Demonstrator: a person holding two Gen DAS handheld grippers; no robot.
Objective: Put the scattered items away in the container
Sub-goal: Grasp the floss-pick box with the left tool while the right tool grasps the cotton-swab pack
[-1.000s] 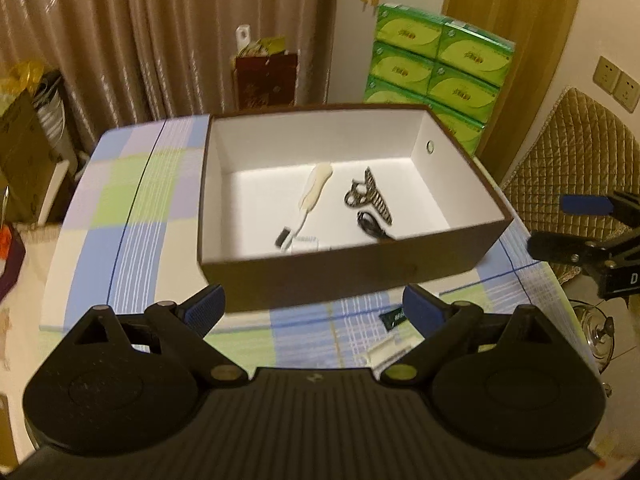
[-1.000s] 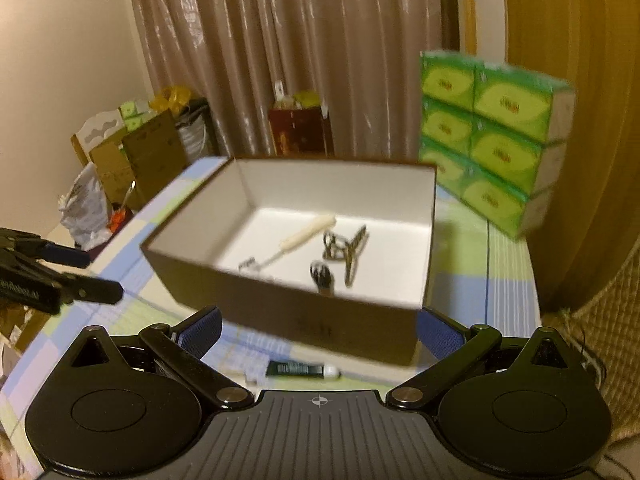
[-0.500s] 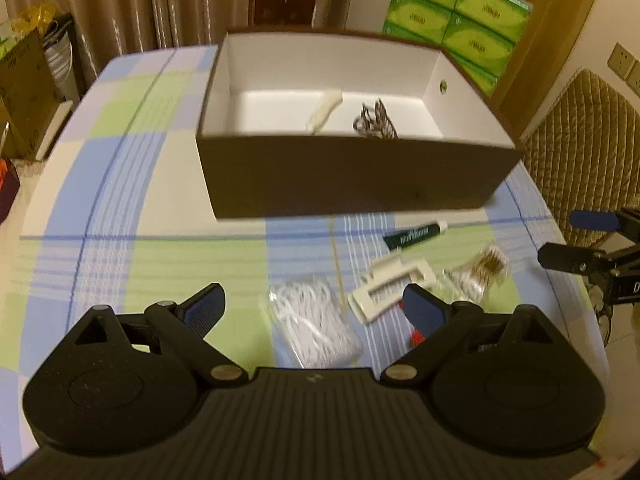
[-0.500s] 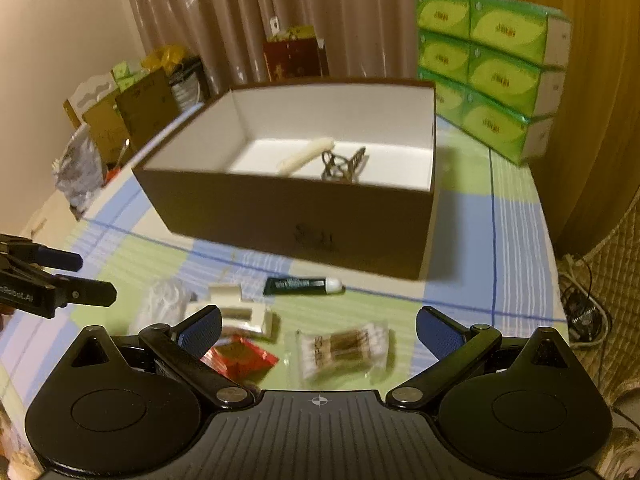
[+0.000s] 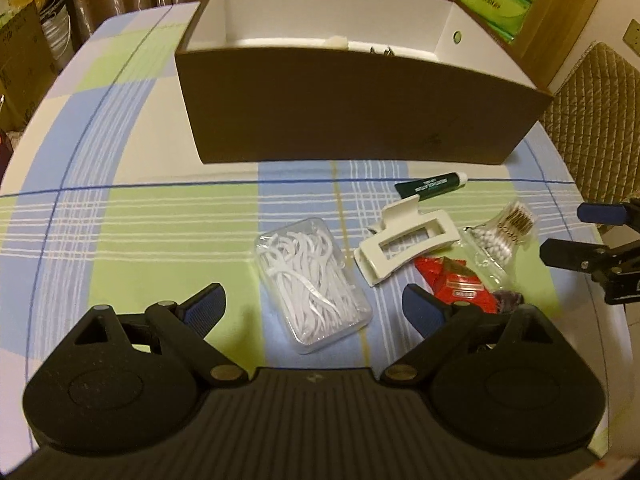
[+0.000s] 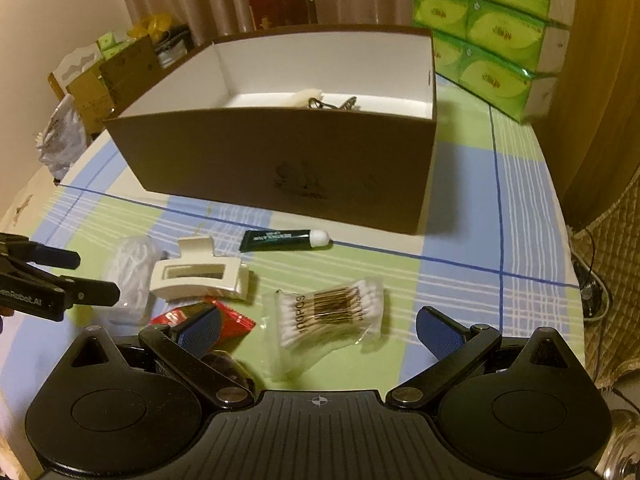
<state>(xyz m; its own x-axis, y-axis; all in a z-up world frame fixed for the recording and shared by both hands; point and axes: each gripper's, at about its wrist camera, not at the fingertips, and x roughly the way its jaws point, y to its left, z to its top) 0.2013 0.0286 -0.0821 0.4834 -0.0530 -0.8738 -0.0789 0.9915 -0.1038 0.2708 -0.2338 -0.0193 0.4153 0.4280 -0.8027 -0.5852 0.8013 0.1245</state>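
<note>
Checked tablecloth (image 5: 160,216) covers table. Brown box (image 5: 352,112) stands at far side, white inside, cream handle and metal clip barely showing over near wall. Left gripper (image 5: 312,304) jaws wide apart, empty, above clear case of floss picks (image 5: 316,280). Right gripper (image 6: 320,324) jaws wide apart, empty, above cotton swab packet (image 6: 332,308). White hair claw (image 5: 404,240) beside floss case, overlapping red sachet (image 5: 456,280). Green tube (image 6: 288,239) lies just before box.

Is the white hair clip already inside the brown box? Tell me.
No. The white hair clip lies on the checked tablecloth in front of the brown box, between the floss pick case and the cotton swab bag.
</note>
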